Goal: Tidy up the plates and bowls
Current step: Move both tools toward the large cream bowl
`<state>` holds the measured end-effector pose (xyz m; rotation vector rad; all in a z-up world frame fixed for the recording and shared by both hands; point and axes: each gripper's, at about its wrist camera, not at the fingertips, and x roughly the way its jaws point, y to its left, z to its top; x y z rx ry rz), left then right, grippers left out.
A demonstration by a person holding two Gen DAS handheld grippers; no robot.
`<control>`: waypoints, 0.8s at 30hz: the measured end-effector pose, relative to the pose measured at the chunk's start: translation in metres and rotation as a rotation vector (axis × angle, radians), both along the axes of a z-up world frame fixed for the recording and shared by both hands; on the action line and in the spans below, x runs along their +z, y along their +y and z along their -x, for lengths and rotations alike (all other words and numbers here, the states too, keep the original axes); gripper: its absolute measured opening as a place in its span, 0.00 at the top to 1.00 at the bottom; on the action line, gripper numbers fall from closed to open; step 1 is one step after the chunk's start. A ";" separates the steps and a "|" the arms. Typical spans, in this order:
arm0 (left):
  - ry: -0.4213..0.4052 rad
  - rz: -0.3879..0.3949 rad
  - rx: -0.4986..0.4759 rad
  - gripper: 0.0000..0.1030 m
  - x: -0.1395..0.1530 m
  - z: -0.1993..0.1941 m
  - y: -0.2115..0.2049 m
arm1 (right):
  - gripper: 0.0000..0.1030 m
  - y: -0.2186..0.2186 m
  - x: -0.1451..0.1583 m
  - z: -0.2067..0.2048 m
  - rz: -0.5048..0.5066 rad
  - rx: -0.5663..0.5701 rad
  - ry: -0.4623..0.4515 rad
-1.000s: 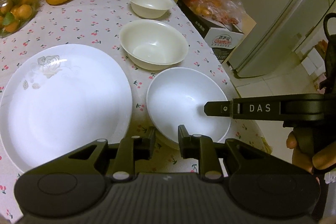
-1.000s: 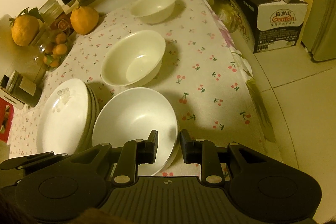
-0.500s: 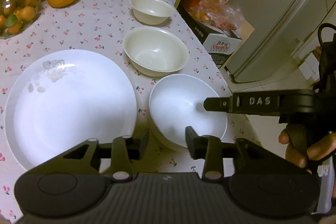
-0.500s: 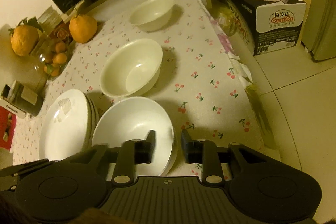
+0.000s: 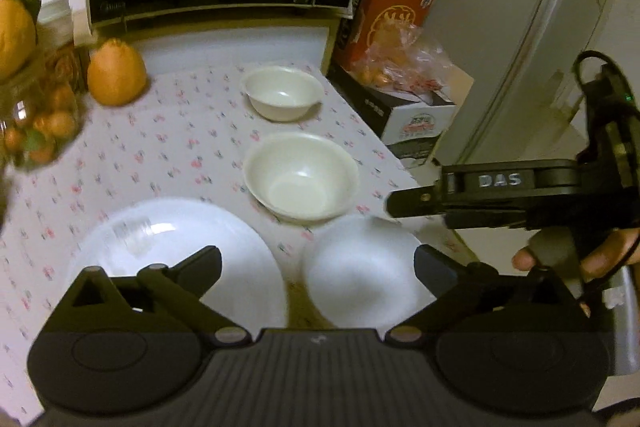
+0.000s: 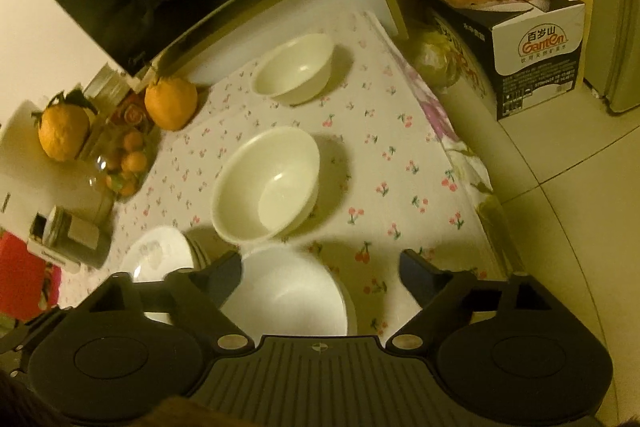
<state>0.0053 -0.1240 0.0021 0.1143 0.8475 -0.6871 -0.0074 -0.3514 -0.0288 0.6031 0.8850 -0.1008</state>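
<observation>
Above cherry-print counter (image 6: 400,163), my left tool (image 5: 316,263) and right tool (image 6: 320,267) just spread, empty; next: grasp cream medium bowl (image 6: 266,183), nest into wide white bowl (image 6: 288,299).

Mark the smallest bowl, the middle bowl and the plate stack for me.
smallest bowl (image 5: 282,95), left wrist view, on its inner floor.
middle bowl (image 6: 272,195), right wrist view, on its inner wall near the bottom.
plate stack (image 5: 176,247), left wrist view, on the top plate's flat centre.
</observation>
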 end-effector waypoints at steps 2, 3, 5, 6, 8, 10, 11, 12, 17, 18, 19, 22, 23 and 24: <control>-0.012 -0.024 0.007 0.00 0.000 -0.010 -0.002 | 0.10 -0.004 0.000 -0.003 -0.017 -0.016 -0.006; -0.019 -0.030 0.012 0.00 0.000 -0.014 -0.002 | 0.09 -0.006 0.000 -0.005 -0.030 -0.025 -0.010; -0.034 -0.040 0.022 0.00 -0.002 -0.024 -0.002 | 0.09 -0.011 -0.001 -0.010 -0.057 -0.042 -0.024; -0.040 -0.040 0.025 0.00 -0.002 -0.029 -0.003 | 0.09 -0.013 -0.001 -0.012 -0.068 -0.049 -0.030; -0.042 -0.024 0.016 0.00 -0.005 -0.040 -0.003 | 0.09 -0.015 -0.004 -0.016 -0.082 -0.060 -0.045; -0.041 0.007 0.003 0.01 -0.008 -0.051 -0.002 | 0.09 -0.017 -0.007 -0.018 -0.093 -0.069 -0.058; -0.042 0.027 0.001 0.03 -0.010 -0.056 -0.002 | 0.09 -0.017 -0.008 -0.020 -0.100 -0.074 -0.065; -0.039 0.044 0.001 0.05 -0.011 -0.062 -0.001 | 0.09 -0.017 -0.009 -0.021 -0.106 -0.077 -0.069; 0.000 0.083 -0.011 0.20 -0.019 -0.086 -0.007 | 0.09 -0.018 -0.011 -0.027 -0.126 -0.106 -0.098; 0.004 0.076 -0.011 0.24 -0.021 -0.088 -0.009 | 0.09 -0.018 -0.011 -0.028 -0.128 -0.115 -0.104; 0.011 0.067 -0.010 0.26 -0.024 -0.090 -0.009 | 0.09 -0.018 -0.012 -0.029 -0.129 -0.125 -0.106; 0.053 0.070 0.001 0.37 -0.033 -0.098 -0.008 | 0.10 -0.017 -0.017 -0.032 -0.136 -0.140 -0.099; 0.070 0.076 0.005 0.40 -0.035 -0.101 -0.007 | 0.10 -0.016 -0.018 -0.034 -0.139 -0.140 -0.098; 0.079 0.081 0.009 0.43 -0.037 -0.104 -0.006 | 0.10 -0.016 -0.019 -0.035 -0.140 -0.143 -0.096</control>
